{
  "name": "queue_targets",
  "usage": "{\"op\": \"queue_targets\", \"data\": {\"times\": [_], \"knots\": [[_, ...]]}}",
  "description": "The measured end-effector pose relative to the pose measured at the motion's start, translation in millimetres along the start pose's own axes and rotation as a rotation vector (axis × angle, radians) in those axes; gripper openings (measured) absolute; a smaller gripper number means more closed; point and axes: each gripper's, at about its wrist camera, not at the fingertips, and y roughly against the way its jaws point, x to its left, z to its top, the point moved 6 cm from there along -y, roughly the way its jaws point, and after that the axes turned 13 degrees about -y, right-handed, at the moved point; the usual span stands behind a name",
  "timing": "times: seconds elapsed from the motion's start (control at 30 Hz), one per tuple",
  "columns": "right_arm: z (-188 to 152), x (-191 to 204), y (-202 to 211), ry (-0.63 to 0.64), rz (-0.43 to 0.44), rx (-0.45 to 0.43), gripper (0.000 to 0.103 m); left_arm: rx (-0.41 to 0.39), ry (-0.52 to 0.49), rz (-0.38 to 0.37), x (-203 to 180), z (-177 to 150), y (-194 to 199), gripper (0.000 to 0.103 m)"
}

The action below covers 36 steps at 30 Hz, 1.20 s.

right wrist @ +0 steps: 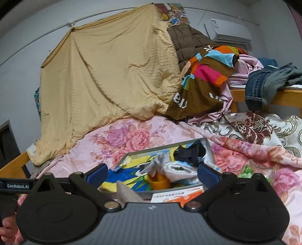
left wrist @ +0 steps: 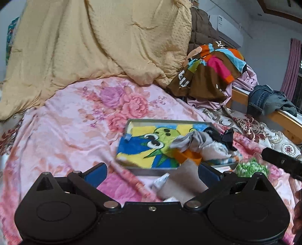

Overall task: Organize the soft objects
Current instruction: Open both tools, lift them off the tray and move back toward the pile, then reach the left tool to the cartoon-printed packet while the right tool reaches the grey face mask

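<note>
While one tray (left wrist: 132, 126) holds socks

A cluttered bedroom with pale grey-blue walls is seen.

A bed (right wrist: 143, 130) is covered by a pink floral blanket, and a wooden bed frame (right wrist: 283, 94) is seen at the right. A tan quilt (right wrist: 113, 71) is hung from a wall rail (right wrist: 47, 24). A white air conditioner (right wrist: 228, 31) is mounted high on the wall, a poster (right wrist: 173, 13) is fixed above the quilt, and a pink curtain (left wrist: 293, 66) is hung beside a window at the far right.
</note>
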Motion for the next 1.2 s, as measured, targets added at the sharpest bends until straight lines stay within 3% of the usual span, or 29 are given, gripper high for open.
{"op": "queue_targets", "data": {"times": [0.2,0.57,0.9,1.2], "knots": [[-15,9,18,-0.008,-0.007,0.012,0.103,0.017,0.005,-0.024,8,-22,19,0.102],[-44,23,25,0.024,-0.003,0.072,0.103,0.015,-0.091,-0.111,3,-48,39,0.102],[-64,23,22,0.026,-0.021,0.12,0.103,0.025,-0.133,-0.215,6,-64,28,0.102],[-91,32,19,0.094,0.048,0.217,0.103,0.08,-0.29,-0.278,-2,-81,8,0.102]]}}
